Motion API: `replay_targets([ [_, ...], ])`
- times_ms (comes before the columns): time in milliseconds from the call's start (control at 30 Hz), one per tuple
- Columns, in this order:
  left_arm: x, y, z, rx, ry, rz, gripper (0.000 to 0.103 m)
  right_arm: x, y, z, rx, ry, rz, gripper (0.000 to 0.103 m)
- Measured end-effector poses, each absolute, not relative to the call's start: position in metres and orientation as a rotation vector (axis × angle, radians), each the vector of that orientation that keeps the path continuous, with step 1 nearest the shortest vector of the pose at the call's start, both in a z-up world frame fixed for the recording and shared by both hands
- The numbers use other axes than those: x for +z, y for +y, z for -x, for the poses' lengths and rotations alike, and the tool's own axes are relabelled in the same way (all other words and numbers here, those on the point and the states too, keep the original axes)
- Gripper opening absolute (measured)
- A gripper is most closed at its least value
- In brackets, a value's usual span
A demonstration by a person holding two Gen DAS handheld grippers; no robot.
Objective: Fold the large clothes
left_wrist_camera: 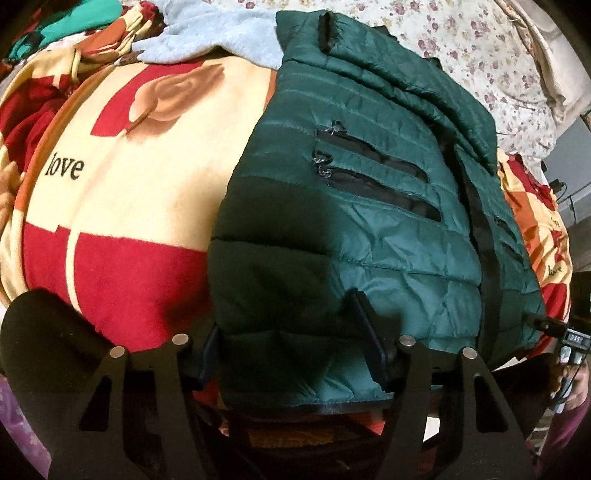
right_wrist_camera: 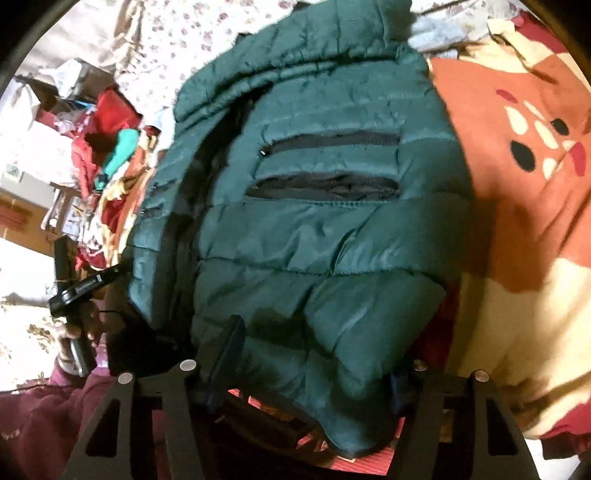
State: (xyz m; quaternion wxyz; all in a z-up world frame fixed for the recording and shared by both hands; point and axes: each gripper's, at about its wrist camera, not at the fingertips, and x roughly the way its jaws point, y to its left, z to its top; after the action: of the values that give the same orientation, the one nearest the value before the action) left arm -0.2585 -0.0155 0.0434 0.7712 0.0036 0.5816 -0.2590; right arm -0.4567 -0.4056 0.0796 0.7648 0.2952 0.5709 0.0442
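A dark green quilted jacket (left_wrist_camera: 388, 221) with black zip pockets lies flat on a red, cream and orange blanket (left_wrist_camera: 129, 184). My left gripper (left_wrist_camera: 288, 336) is at the jacket's near hem. Its fingers (left_wrist_camera: 369, 332) pinch the puffy corner, which fills the gap between them. My right gripper (right_wrist_camera: 317, 354) holds the other near corner of the jacket (right_wrist_camera: 314, 240). One of its fingers (right_wrist_camera: 231, 347) presses on top of the fabric and the other is mostly hidden behind it. Each view catches the other gripper at its edge, held in a hand.
A pale blue fleece garment (left_wrist_camera: 221, 33) lies beyond the jacket's collar, with a floral sheet (left_wrist_camera: 461, 48) behind. A heap of red and teal clothes (right_wrist_camera: 118, 147) sits off to one side. The person's maroon sleeve (right_wrist_camera: 44, 424) is near the bed's edge.
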Motion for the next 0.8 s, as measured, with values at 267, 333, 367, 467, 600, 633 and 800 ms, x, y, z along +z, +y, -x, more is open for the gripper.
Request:
replay_targets([
  [267, 0.059, -0.014, 0.259, -0.544, 1.236, -0.020, 0.026, 0.108, -0.408, 0.457, 0.106, 1.172, -0.546, 0.026],
  [333, 0.069, -0.011, 0.258, -0.556, 1.210, 0.002, 0.019, 0.118, -0.413, 0.457, 0.120, 1.130, -0.548, 0.024],
  [367, 0.073, -0.010, 0.258, -0.560, 1.199, 0.012, 0.017, 0.121, -0.413, 0.456, 0.125, 1.118, -0.543, 0.023],
  [467, 0.079, -0.015, 0.259, -0.564, 1.170, -0.018, 0.016, 0.122, -0.412, 0.448, 0.146, 1.106, -0.525, 0.022],
  [600, 0.070, -0.020, 0.261, -0.527, 1.192, -0.083, 0.016, 0.107, -0.409, 0.442, 0.163, 1.157, -0.537, 0.023],
  [633, 0.068, -0.020, 0.260, -0.519, 1.199, -0.085, 0.017, 0.106, -0.408, 0.442, 0.161, 1.163, -0.540, 0.023],
  [800, 0.056, -0.021, 0.259, -0.499, 1.234, -0.090, 0.039, 0.096, -0.413, 0.445, 0.158, 1.173, -0.592, 0.028],
])
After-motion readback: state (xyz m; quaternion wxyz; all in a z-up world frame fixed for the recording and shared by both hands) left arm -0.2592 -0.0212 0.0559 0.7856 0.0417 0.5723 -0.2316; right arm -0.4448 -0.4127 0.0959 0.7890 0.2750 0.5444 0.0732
